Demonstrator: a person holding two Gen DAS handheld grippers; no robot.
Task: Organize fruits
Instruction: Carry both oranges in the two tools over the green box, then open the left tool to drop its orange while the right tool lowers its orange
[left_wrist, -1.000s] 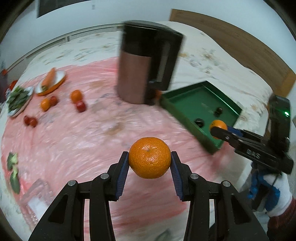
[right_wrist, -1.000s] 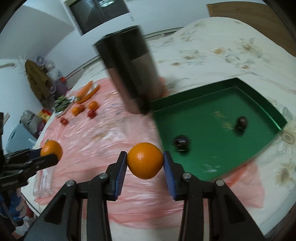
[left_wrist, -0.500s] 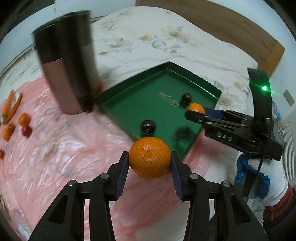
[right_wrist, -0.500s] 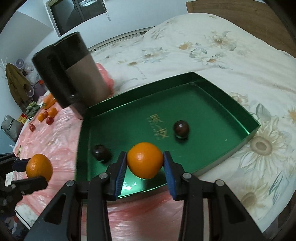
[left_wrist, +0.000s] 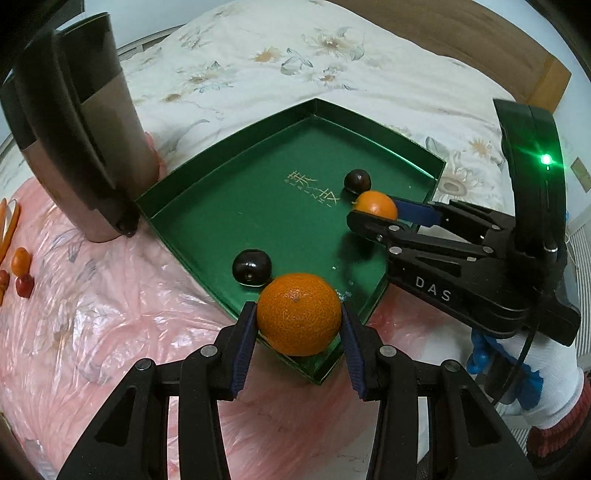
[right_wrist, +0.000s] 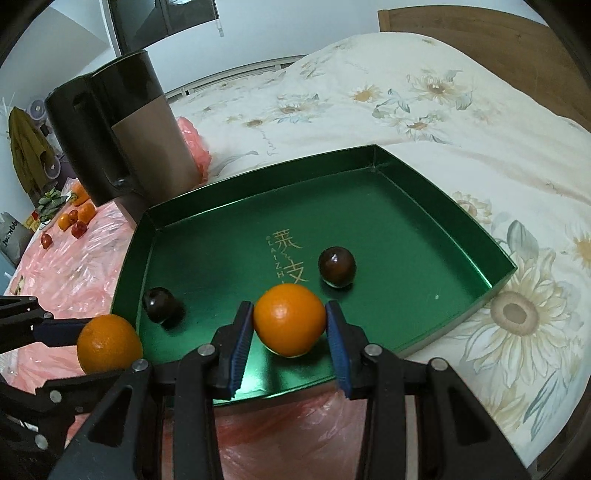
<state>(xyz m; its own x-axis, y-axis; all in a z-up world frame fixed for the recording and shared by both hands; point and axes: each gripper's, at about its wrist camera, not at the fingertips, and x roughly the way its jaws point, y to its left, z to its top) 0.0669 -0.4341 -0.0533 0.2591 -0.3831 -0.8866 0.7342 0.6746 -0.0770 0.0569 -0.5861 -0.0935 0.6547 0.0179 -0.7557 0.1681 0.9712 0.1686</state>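
A round orange mandarin with a dimpled skin (left_wrist: 298, 314) is clamped between the blue-padded fingers of the left gripper (left_wrist: 298, 325), which is held over the near corner of a shallow green rectangular metal tray (left_wrist: 258, 155). A second, smoother orange mandarin (right_wrist: 289, 319) is gripped in the same way by the right gripper (right_wrist: 290, 328), and it is held above the tray's front part — the gold lettering printed on the tray floor (right_wrist: 290, 254) is seen just behind it.

Two dark, glossy, round plum-like fruits lie inside the tray: one (right_wrist: 337, 266) near the middle, just beyond the right gripper's mandarin, and the other (right_wrist: 159, 305) near the left wall. The two are well apart.

The tray is set on a bed covered with a cream floral quilt (right_wrist: 406, 92), its near edge lying over a sheet of crinkled pink plastic (left_wrist: 92, 302). A tall black-and-bronze jug with a handle (right_wrist: 122, 129) stands just beside the tray's far left corner. Further off on the pink sheet, a loose cluster of small orange and red fruits (right_wrist: 75, 219) is seen beside a plate of leafy greens (right_wrist: 50, 203). A white-gloved hand with blue patches (left_wrist: 517, 365) is seen behind the right gripper in the left wrist view.
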